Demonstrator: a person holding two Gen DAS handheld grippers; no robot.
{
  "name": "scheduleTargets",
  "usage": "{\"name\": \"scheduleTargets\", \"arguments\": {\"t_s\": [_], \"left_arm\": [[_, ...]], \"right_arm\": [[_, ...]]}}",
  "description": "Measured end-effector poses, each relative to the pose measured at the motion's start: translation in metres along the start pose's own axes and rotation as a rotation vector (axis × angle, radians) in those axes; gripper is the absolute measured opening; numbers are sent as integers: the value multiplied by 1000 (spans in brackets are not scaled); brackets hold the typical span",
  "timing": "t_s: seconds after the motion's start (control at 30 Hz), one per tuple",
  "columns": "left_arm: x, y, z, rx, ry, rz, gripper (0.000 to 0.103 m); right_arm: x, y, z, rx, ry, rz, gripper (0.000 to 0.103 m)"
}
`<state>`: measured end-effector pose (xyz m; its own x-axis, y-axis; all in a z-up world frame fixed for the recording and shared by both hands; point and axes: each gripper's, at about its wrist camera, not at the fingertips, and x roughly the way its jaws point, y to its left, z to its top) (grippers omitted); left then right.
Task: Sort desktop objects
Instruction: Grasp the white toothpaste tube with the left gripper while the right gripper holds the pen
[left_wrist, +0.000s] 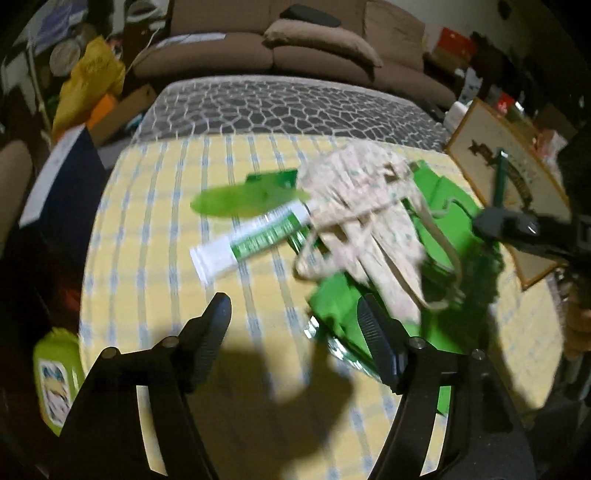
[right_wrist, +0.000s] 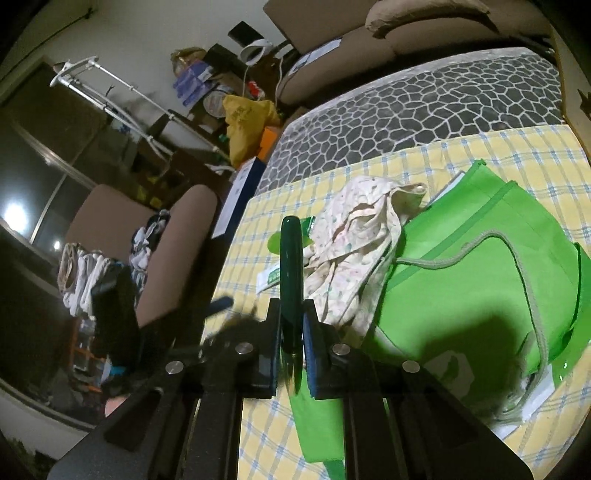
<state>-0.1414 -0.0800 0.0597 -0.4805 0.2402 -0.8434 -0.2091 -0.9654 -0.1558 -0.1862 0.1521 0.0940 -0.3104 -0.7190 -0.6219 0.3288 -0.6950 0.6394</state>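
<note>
Right tool (right_wrist: 291, 354) clamped on dark green pen (right_wrist: 291, 273), left tool (left_wrist: 295, 332) spread wide above checked tablecloth (left_wrist: 155, 206).

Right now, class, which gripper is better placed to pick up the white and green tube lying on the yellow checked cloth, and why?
Left. The left gripper is open and empty, with the white and green tube just ahead of it. The right gripper is already shut on a dark green pen.

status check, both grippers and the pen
Left gripper open, empty, above table. Right gripper shut on dark green pen. Patterned cloth draped over green bag, white tube beside.
</note>
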Motion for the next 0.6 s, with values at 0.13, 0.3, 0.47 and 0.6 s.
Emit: {"name": "scheduleTargets", "arguments": {"t_s": [0.13, 0.3, 0.47, 0.6], "left_arm": [[13, -3, 21, 122, 0, 80, 68], [41, -15, 31, 287, 55, 155, 68], [63, -20, 32, 359, 92, 156, 65], [71, -14, 32, 348, 95, 128, 64]], "right_arm": [[-7, -5, 2, 6, -10, 7, 10], [-20, -12, 7, 20, -33, 17, 10], [-29, -16, 10, 27, -45, 26, 10], [-34, -19, 10, 29, -47, 31, 10]]}}
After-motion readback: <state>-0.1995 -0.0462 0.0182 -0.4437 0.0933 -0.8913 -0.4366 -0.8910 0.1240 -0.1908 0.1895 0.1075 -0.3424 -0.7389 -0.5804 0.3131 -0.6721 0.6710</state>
